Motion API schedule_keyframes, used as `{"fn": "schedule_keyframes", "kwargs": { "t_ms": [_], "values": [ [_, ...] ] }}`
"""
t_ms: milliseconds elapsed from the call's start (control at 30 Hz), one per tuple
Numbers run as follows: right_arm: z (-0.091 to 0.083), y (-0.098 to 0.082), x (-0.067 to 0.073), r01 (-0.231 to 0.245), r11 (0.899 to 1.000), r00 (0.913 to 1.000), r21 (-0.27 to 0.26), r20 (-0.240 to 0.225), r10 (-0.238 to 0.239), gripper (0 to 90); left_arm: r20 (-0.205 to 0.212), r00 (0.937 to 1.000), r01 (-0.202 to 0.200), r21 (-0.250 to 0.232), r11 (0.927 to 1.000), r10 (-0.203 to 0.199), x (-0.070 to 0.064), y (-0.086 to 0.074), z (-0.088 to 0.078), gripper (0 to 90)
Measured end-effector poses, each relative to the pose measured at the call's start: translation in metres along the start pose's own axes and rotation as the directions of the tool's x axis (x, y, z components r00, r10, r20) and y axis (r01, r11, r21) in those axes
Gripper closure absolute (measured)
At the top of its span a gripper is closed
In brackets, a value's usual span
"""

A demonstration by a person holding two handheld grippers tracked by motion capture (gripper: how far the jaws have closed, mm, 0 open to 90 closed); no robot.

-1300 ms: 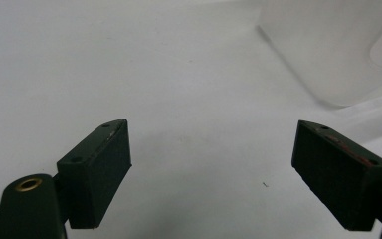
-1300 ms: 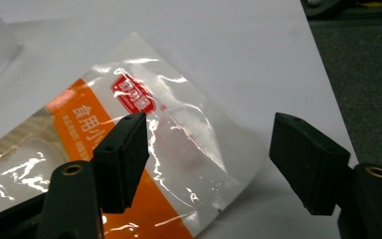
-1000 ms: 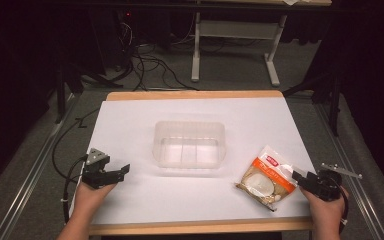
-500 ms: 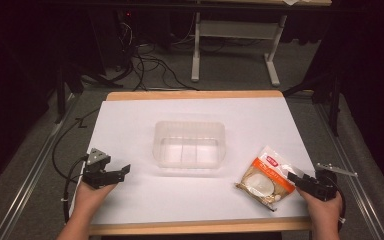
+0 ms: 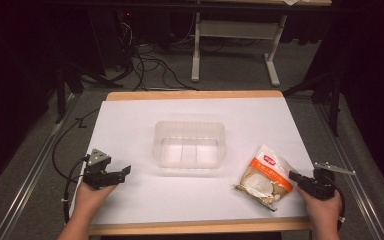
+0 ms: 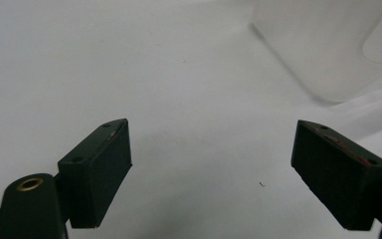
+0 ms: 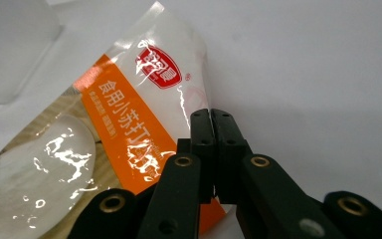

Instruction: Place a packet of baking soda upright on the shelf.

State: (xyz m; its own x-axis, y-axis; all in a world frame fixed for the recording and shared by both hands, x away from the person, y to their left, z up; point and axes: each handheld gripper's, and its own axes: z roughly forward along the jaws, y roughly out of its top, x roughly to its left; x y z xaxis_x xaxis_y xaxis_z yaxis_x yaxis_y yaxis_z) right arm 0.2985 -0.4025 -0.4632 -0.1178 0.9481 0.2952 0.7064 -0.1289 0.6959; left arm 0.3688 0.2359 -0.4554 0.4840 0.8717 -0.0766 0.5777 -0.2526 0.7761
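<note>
A snack bag [image 5: 262, 176] with an orange label and a clear window lies at the table's front right. My right gripper [image 5: 293, 176] is at the bag's right edge. Its jaws have just been closing. In the right gripper view they [image 7: 211, 118] meet tight over the bag's [image 7: 129, 99] film edge, pinching it. A clear plastic container [image 5: 190, 125] stands empty at the table's middle. My left gripper [image 5: 124, 173] rests at the front left, well apart from the container. Its jaws [image 6: 211, 164] stand wide open over bare table, with the container's corner [image 6: 318, 45] ahead to the right.
The white table [image 5: 130, 120] has a wooden rim at its far and near edges. Beyond it stand a desk frame [image 5: 230, 45] and loose cables [image 5: 145, 65] on the dark floor. Metal rails run along both sides of the table.
The right gripper has crept a little left onto the bag's edge and its jaws have closed. The left hand, the bag and the container have stayed put.
</note>
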Motion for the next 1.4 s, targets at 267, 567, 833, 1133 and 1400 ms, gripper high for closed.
{"fn": "schedule_keyframes", "kwargs": {
  "t_ms": [267,567,833,1133,1400],
  "values": [
    [-0.006,0.008,0.015,0.061,0.996,0.9976,-0.062,-0.030,-0.063,90.0,-0.002,1.0000,-0.001,0.002,1.0000,0.001,0.000,-0.001,-0.003,17.0],
    [-0.008,0.020,0.041,0.148,0.980,0.9862,-0.131,-0.055,-0.156,90.0,-0.021,0.9997,-0.011,-0.006,0.9999,0.011,0.001,-0.006,-0.010,17.0],
    [-0.016,0.030,0.053,0.140,0.969,0.9800,-0.204,-0.111,-0.165,90.0,-0.026,0.9996,-0.009,-0.041,0.9991,0.008,0.002,-0.008,-0.016,17.0],
    [-0.028,0.040,0.066,0.160,0.952,0.9738,-0.259,-0.116,-0.195,90.0,-0.027,0.9996,-0.009,-0.048,0.9988,0.008,0.003,-0.007,-0.015,16.9],
    [-0.038,0.051,0.089,0.229,0.925,0.9591,-0.303,-0.092,-0.268,90.0,-0.030,0.9995,0.001,-0.061,0.9982,-0.003,0.006,-0.007,-0.017,16.9]
  ]
}}
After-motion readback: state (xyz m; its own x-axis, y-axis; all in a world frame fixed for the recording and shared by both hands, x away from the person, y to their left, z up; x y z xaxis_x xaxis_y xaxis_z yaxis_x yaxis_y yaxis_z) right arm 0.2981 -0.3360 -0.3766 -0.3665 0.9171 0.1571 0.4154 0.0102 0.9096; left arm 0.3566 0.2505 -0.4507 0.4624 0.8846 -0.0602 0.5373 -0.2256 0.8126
